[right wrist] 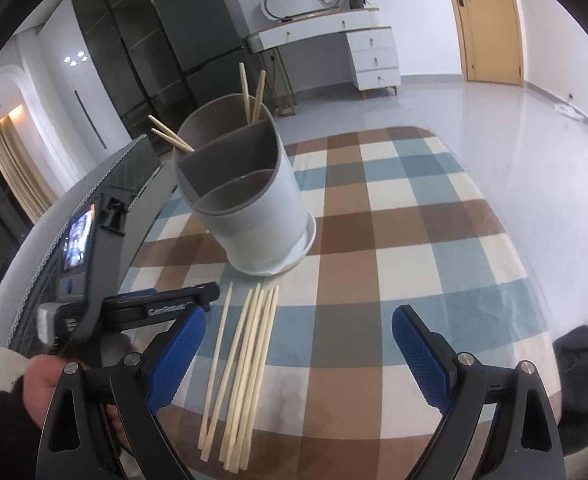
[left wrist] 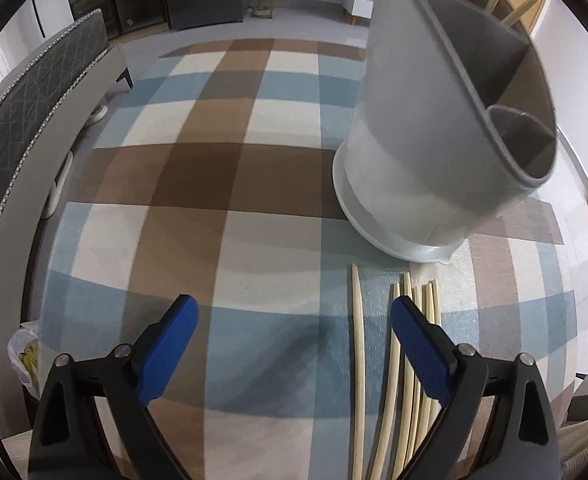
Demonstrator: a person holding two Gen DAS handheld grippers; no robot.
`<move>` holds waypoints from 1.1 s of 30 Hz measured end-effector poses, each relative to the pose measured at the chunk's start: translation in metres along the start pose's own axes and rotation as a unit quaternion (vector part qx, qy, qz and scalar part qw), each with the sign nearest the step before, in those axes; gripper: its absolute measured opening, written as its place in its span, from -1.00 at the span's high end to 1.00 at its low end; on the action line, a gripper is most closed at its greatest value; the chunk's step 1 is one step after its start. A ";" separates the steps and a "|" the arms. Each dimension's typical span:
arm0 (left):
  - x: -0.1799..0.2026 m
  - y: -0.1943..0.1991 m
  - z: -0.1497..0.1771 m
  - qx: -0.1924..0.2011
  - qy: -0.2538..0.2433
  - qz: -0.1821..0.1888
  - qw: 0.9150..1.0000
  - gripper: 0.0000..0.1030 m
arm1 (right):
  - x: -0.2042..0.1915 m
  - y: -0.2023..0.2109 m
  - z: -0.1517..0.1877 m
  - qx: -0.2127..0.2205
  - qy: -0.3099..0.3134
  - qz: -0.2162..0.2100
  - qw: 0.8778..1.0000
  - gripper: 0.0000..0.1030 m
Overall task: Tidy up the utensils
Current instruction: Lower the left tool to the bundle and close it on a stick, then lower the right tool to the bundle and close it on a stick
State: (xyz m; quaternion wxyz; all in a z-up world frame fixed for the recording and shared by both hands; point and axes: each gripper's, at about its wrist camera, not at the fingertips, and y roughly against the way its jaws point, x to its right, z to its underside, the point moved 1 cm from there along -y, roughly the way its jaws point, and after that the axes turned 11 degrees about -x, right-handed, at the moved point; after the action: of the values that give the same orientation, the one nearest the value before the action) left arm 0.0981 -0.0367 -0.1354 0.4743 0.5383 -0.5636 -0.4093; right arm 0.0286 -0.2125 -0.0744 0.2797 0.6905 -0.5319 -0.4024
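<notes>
While both grippers hang over the cloth, nothing's gripped yet. Biggest first: room has pale floor, dark fridge [right wrist: 210, 28], white drawer desk [right wrist: 358, 48], wood door [right wrist: 490, 20], grey padded bench [left wrist: 26, 120] along table edge. Table [right wrist: 414, 240] carries a plaid cloth, blue/brown/cream, soft nap, prob decent friction so sticks won't roll.

Holder [right wrist: 250, 204]: grey/white tub w/ 3 compartments on a white saucer, upright, mid-table. Back compartment already has 4 chopsticks [right wrist: 254, 92] leaning on the rim, so that's prob the target slot. Front two look empty.

Loose chopsticks [right wrist: 242, 364]: about 6 lying flat on cloth just in front of the holder, roughly parallel, tips toward it; one sits slightly apart on the left. Laid out like that for easy one-at-a-time pickup, I'd say.

L gripper [left wrist: 294, 344]: jaws spread wide, angled down, right pad [left wrist: 418, 344] above the bundle, nothing between pads. R gripper [right wrist: 298, 356]: also spread, empty, sticks lie between its fingers but lower, no contact visible. L unit plus a hand [right wrist: 42, 380] visible at left of right view.
</notes>
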 end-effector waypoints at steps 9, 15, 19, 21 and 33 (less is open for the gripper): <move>0.017 -0.009 0.002 -0.010 -0.024 -0.016 1.000 -0.39 | 0.003 -0.006 -0.002 -0.007 -0.006 -0.010 1.000 -0.84; 0.025 -0.010 0.005 -0.008 -0.039 -0.025 0.999 0.04 | 0.004 -0.006 -0.002 -0.009 -0.009 -0.012 1.000 -0.84; 0.031 -0.005 0.010 -0.001 -0.052 -0.016 0.999 0.84 | 0.006 -0.006 -0.002 -0.010 -0.011 -0.010 1.000 -0.84; 0.035 -0.006 0.011 -0.001 -0.064 -0.012 0.998 0.98 | 0.005 -0.005 -0.003 -0.008 -0.010 -0.008 1.000 -0.84; 0.005 0.038 0.013 0.043 -0.011 0.062 0.997 0.99 | -0.001 -0.011 -0.004 -0.022 -0.006 0.015 1.000 -0.37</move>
State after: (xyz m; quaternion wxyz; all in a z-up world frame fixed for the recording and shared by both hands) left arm 0.0770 -0.0390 -0.1014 0.4686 0.5177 -0.6183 -0.3607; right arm 0.0372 -0.2084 -0.0810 0.2976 0.6739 -0.5351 -0.4134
